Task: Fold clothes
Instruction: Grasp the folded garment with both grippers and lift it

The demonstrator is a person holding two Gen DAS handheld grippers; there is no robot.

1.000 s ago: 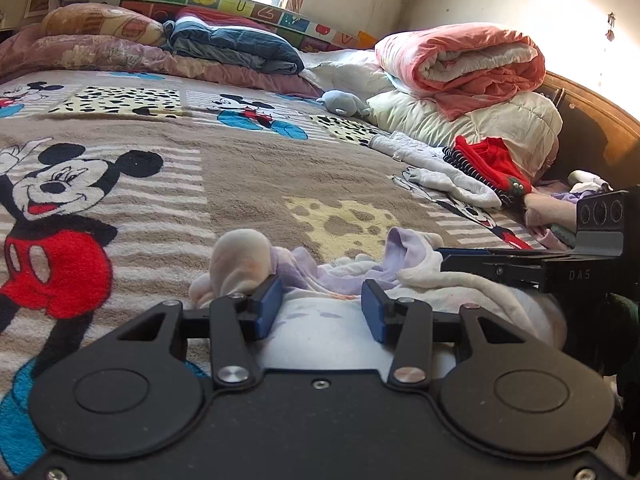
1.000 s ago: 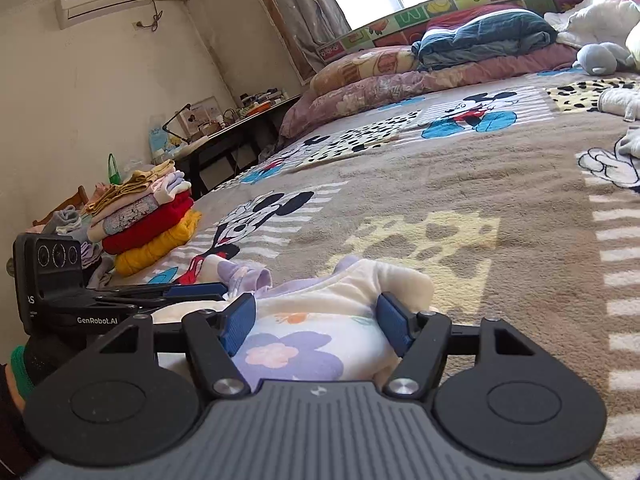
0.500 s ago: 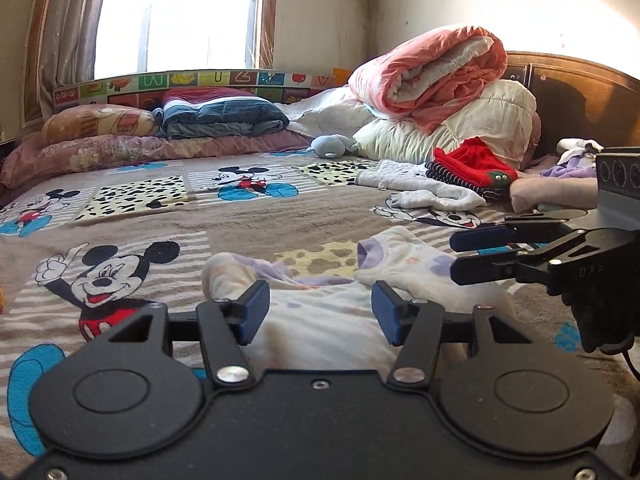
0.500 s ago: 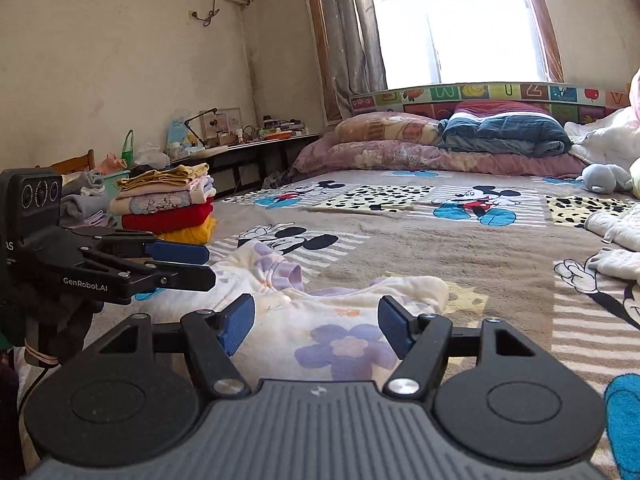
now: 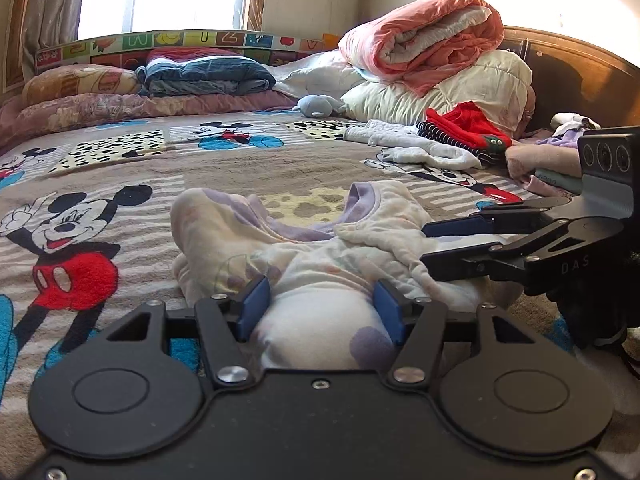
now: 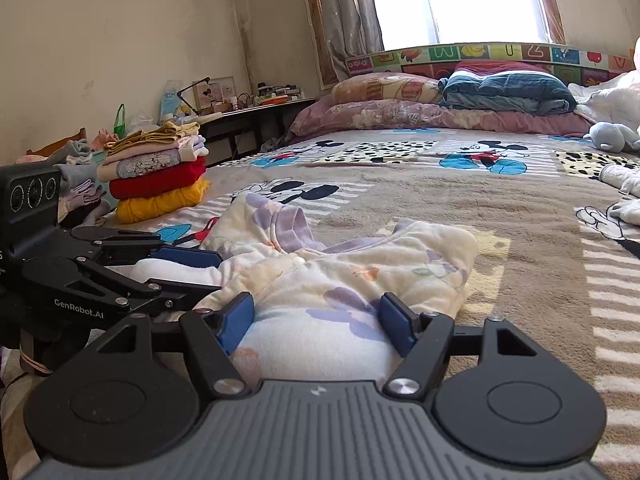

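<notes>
Claws over a small floral top on the bed.

Nearest the cameras, the left claw (image 5: 319, 312) and the right claw (image 6: 318, 323) sit side by side low over the cream top (image 5: 320, 248) with purple flowers, which lies bunched on the cartoon-mouse blanket (image 5: 120, 168). The left claw's jaws have just been opening; they stand apart with cloth bulging up between the blue pads (image 5: 253, 307), not squeezed. The right claw's jaws also stand apart, cloth lying loose between them. Each claw shows in the other's view, at the garment's edge. Farther left, at the bed's edge, sits a stack of folded clothes (image 6: 154, 184). Farther right lie unfolded white and red clothes (image 5: 448, 142). Beyond those, rolled quilts (image 5: 432, 60) and pillows (image 5: 80, 84) line the headboard and window.
</notes>
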